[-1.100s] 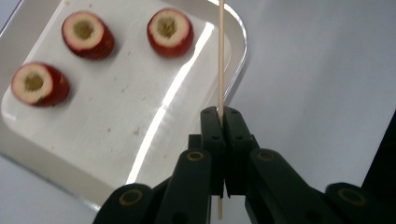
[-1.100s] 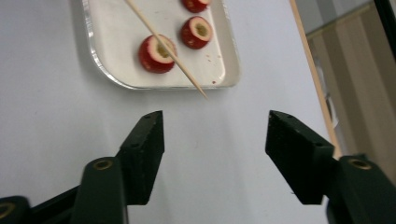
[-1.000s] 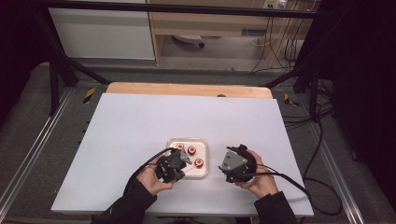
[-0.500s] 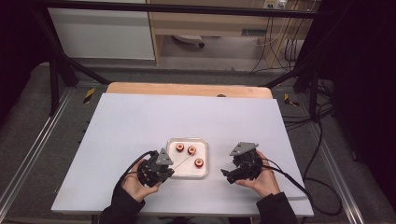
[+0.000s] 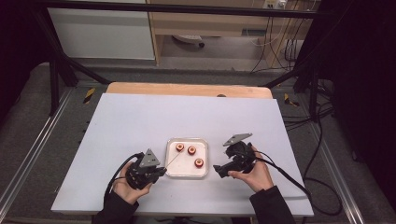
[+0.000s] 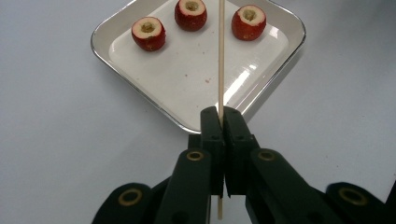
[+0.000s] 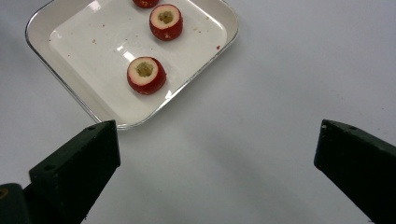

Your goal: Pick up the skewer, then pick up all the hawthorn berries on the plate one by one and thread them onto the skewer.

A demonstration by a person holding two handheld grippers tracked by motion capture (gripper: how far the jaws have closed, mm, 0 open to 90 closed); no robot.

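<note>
I am sitting at a white tabletop (image 5: 140,126) lying on a wooden board (image 5: 187,89). Grey carpet (image 5: 28,116) is spreading around it. A black metal frame (image 5: 60,70) is standing over it, cables (image 5: 322,140) are trailing right, and a pale cabinet (image 5: 102,32) is standing beyond.

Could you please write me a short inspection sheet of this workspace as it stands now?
Surface: pale table top, bare around the tray.
Job's things: white square tray holding three cored red fruits; thin wooden skewer.
Clutter: crumbs in the tray.
Grippers: left gripper shut on the skewer; right gripper open, beside the tray.
Cables: black cable trailing over the table edge.
Surroundings: metal frame, cabinets behind.
</note>
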